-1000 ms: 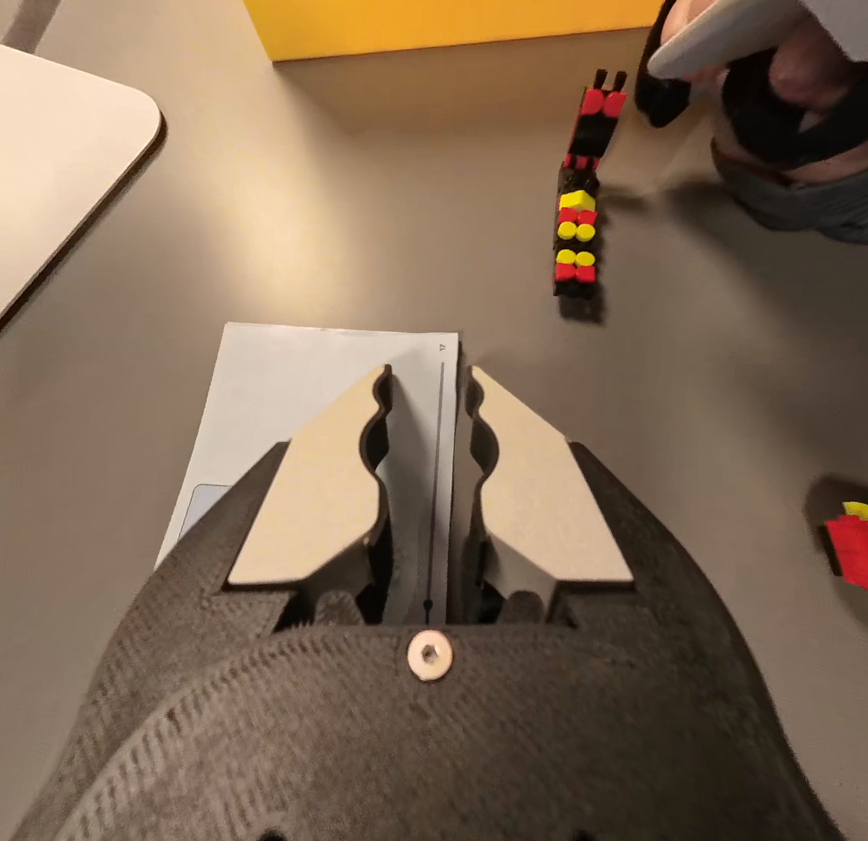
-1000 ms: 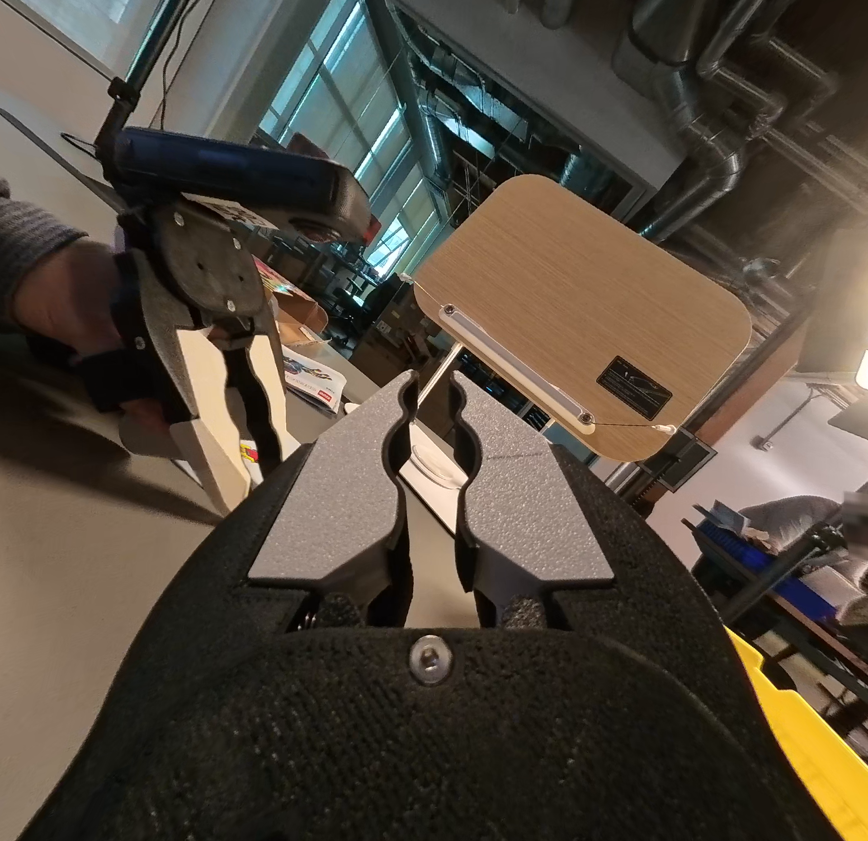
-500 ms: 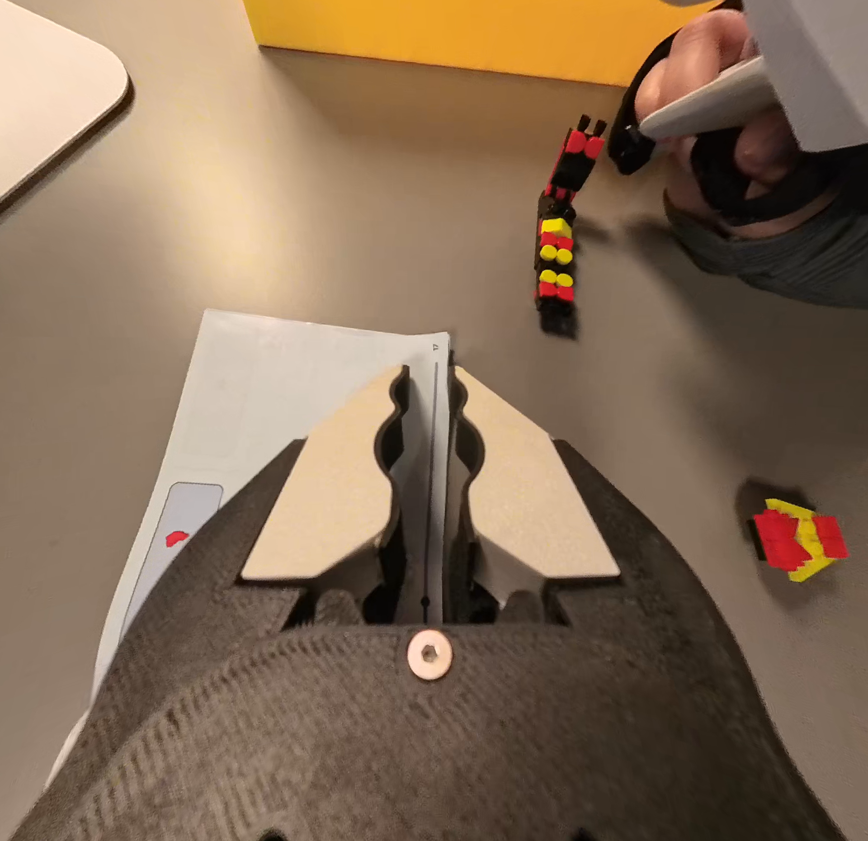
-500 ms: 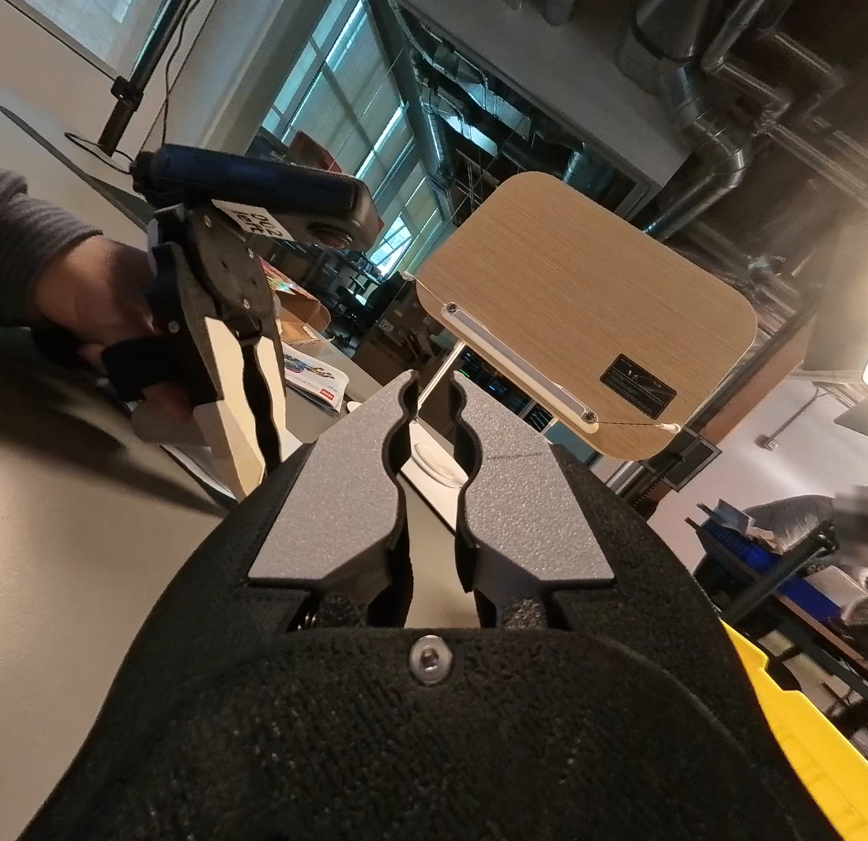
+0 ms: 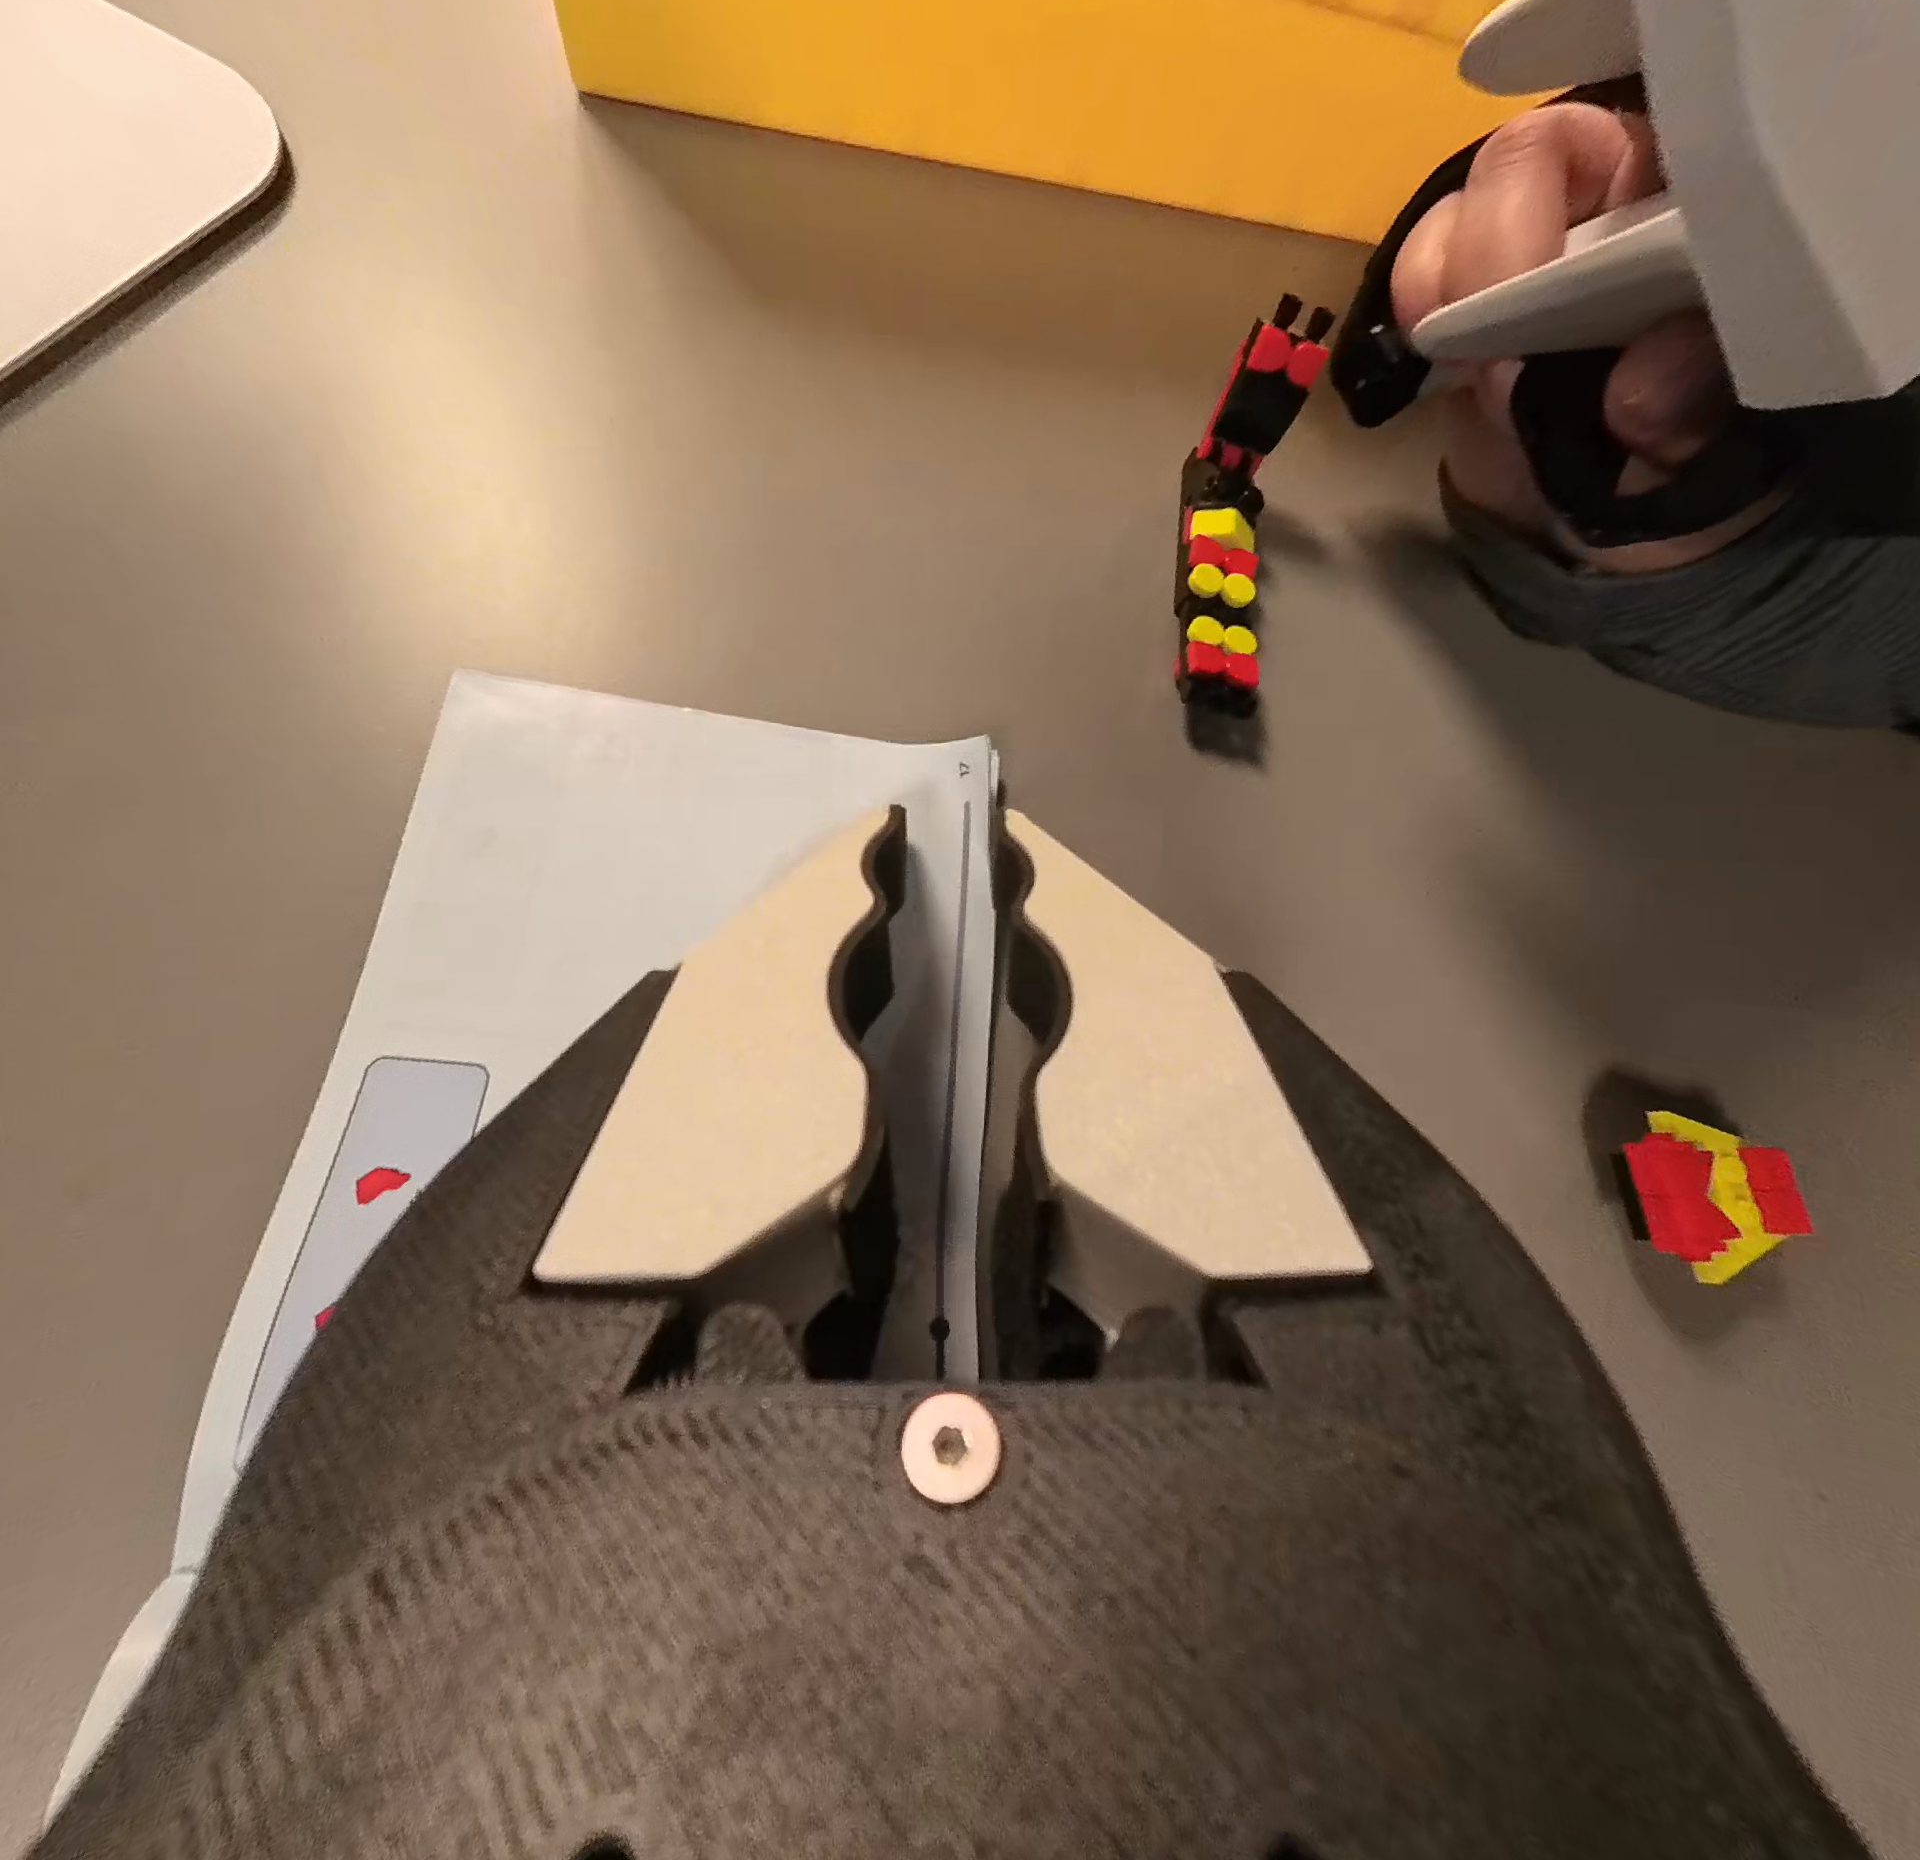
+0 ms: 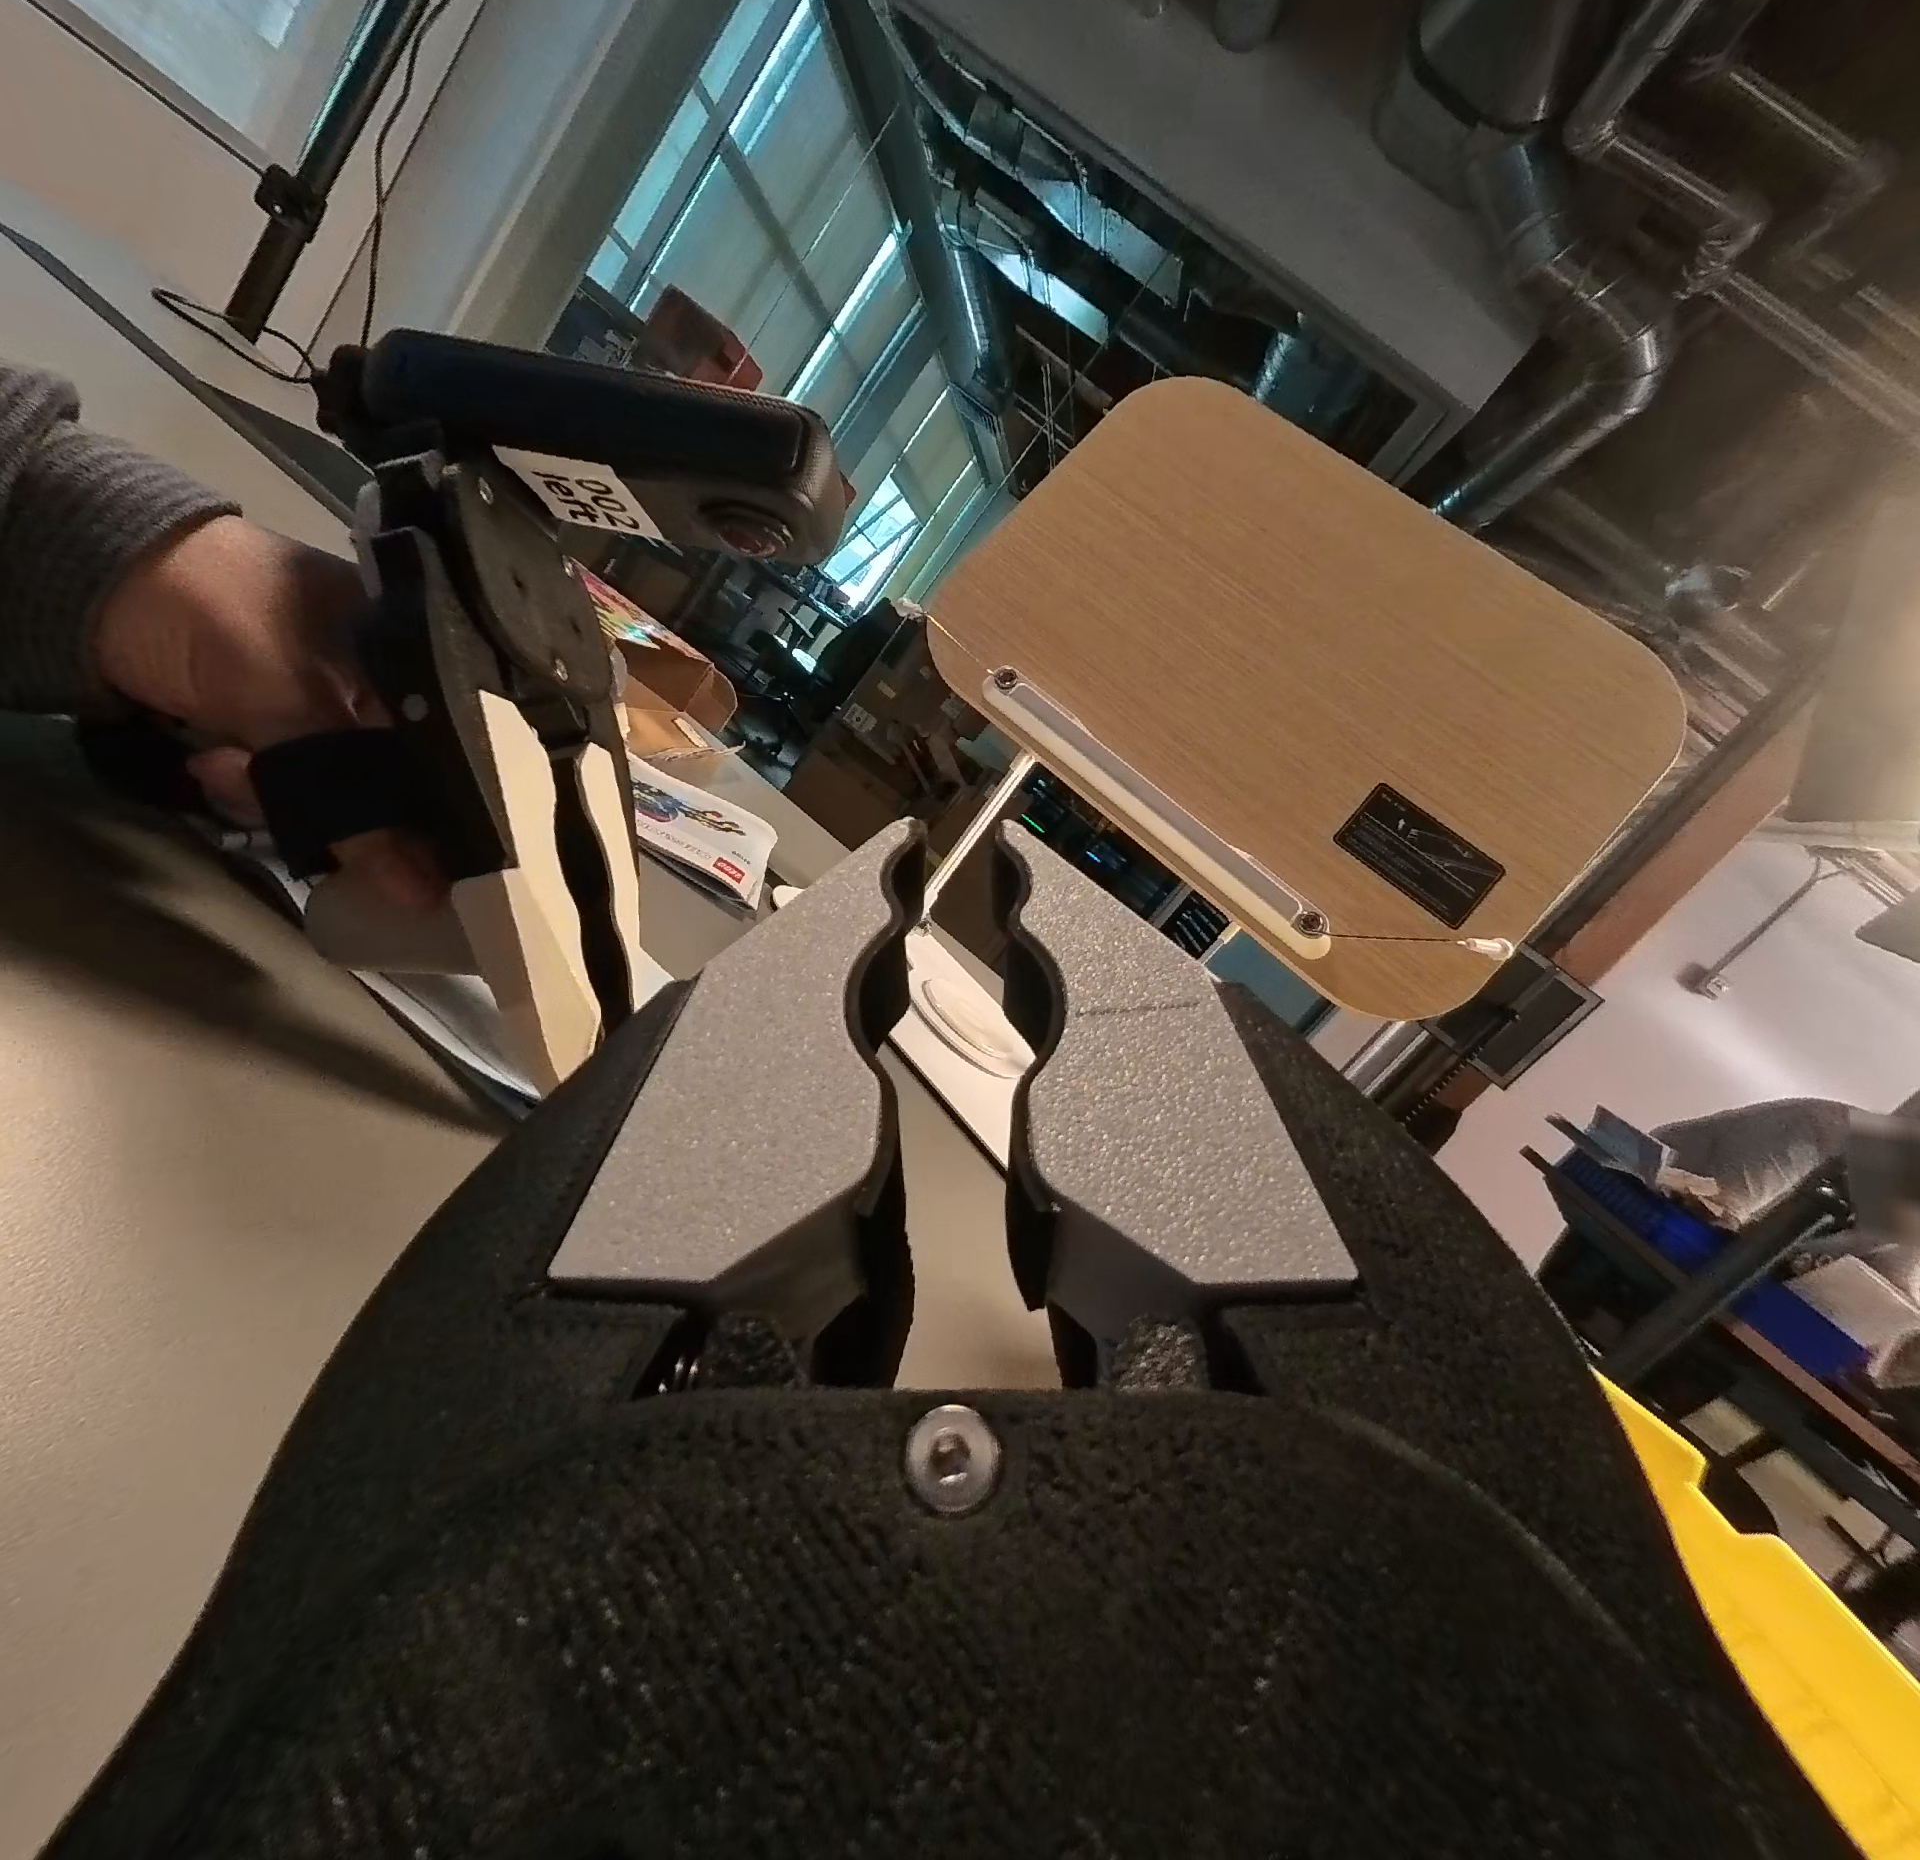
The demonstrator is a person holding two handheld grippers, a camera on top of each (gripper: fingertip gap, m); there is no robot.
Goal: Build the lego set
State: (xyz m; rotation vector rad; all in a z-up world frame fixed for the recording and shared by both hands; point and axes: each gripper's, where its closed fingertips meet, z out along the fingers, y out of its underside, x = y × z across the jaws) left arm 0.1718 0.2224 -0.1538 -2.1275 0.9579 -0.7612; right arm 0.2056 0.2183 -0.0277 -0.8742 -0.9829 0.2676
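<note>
**Pinching the Manual While the Bricks Wait**

Gripping the right-hand edge of the instruction booklet (image 5: pixel 665 875), the left tongs (image 5: pixel 951 823) stand nearly shut, with only the thin sheaf of pages between the beige fingers (image 5: pixel 748 1062). The booklet lies flat on the grey bench (image 5: pixel 623 408), its pale pages spreading left of the tongs. It is light and floppy, so I judge it best held at this edge and slid or turned gently; a hard tug could crease or tear it.

Further right, near the yellow bin (image 5: pixel 987 54), lies the long black, red and yellow lego strip (image 5: pixel 1226 553), close to the person's hand (image 5: pixel 1538 283) on the other gripper's handle. Well apart, at the right edge, sits a small red and yellow lego chunk (image 5: pixel 1714 1192). Both are hard, light and slick; the strip looks jointed and may snap apart if squeezed mid-length, so a grip across its sides near one end seems safest.

The right tongs (image 6: pixel 961 844) are a narrow gap apart and hold nothing, pointing up off the bench toward a wooden panel (image 6: pixel 1299 667).

Compared with a second ago, the left tongs have closed further on the page, and the chunk shows fully in the left wrist view.
</note>
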